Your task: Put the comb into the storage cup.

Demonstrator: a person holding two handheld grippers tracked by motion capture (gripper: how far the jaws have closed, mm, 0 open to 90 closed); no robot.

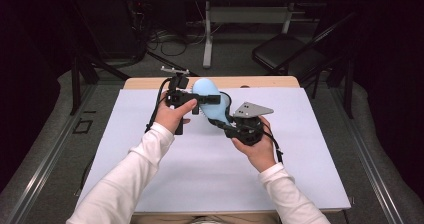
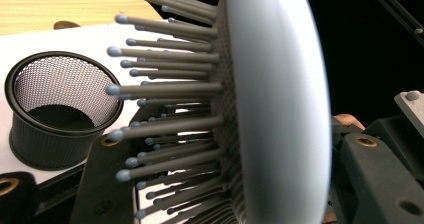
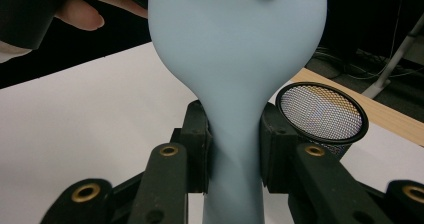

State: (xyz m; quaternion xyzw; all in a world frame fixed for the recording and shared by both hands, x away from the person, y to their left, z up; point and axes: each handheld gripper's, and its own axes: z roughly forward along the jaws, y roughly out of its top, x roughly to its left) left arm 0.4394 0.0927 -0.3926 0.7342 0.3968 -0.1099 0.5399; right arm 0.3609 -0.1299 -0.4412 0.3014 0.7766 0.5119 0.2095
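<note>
Hairbrush point(image 1: 210, 101) is held above the tabletop point(image 1: 210, 174) between our two hands, pale blue, with its long axis running from the handle at the near right up to the oval head at the far left. Our right tongs point(image 3: 235, 149) pinch the narrow handle, one pad on each side, as the right gripper view shows. Our left tongs point(image 1: 207, 99) reach across the head; in the left gripper view the head stands between the jaws, bristles point(image 2: 165, 89) on one side and the smooth back on the other, but we cannot tell whether the pads press on it yet. A black mesh cup point(image 2: 62, 109) stands on the tabletop just beyond the brush, on the bristle side. We judge that the next move turns on this: the cup lies ahead of the head, so the brush would go in along its own axis, and the left hand is the nearer one to it.
</note>
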